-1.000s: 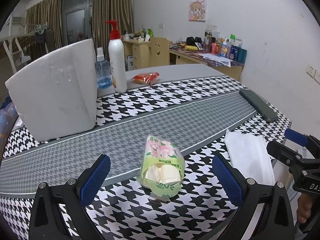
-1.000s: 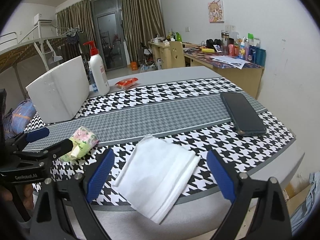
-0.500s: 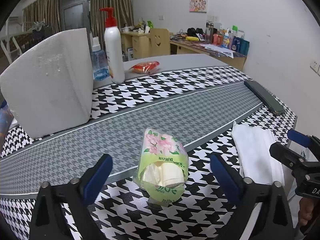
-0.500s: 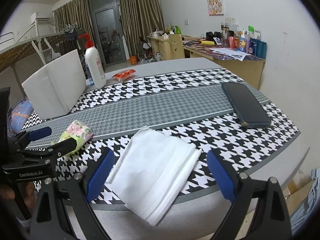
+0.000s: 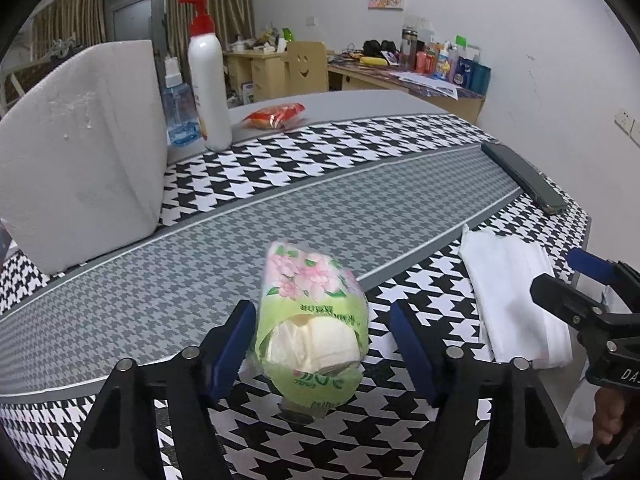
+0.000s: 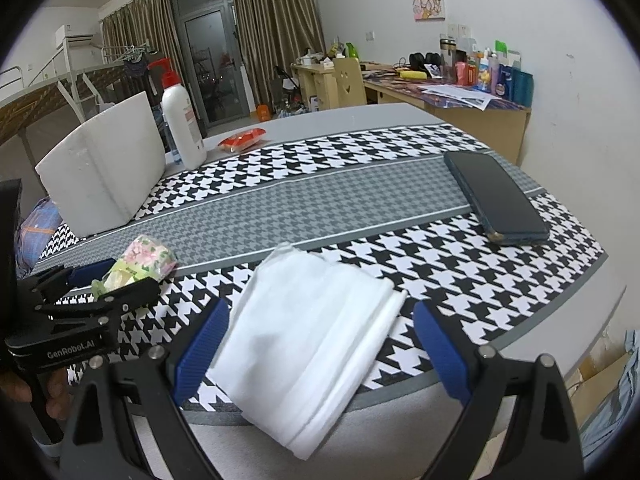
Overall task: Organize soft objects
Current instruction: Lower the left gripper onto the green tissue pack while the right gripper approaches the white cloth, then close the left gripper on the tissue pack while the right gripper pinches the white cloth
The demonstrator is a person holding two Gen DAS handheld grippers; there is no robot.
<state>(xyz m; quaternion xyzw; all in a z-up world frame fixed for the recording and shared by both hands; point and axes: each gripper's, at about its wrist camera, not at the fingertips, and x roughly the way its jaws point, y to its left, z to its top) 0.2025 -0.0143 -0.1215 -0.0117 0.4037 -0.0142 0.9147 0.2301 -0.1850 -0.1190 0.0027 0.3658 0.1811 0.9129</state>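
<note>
A green tissue pack (image 5: 312, 304) with pink flowers lies on the houndstooth tablecloth (image 5: 360, 152), its torn end facing me. My left gripper (image 5: 322, 344) straddles it and its jaws are closing. The left pad sits close to the wrapper, while a gap remains at the right pad. The right wrist view shows the same tissue pack (image 6: 150, 254) and left gripper (image 6: 104, 284) at the left. A folded white cloth (image 6: 316, 328) lies over the table's near edge, between the open fingers of my right gripper (image 6: 320, 352), with neither pad touching it.
A white foam block (image 5: 80, 152) stands at the back left, with a white pump bottle (image 5: 208, 80), a blue bottle (image 5: 178, 112) and a red snack packet (image 5: 274, 116) behind it. A dark phone (image 6: 496, 196) lies at the right. The table edge runs just below the cloth.
The left gripper's jaws have narrowed from wide apart to close around the tissue pack, and it has sunk nearer to the pack. The right gripper has stayed over the cloth.
</note>
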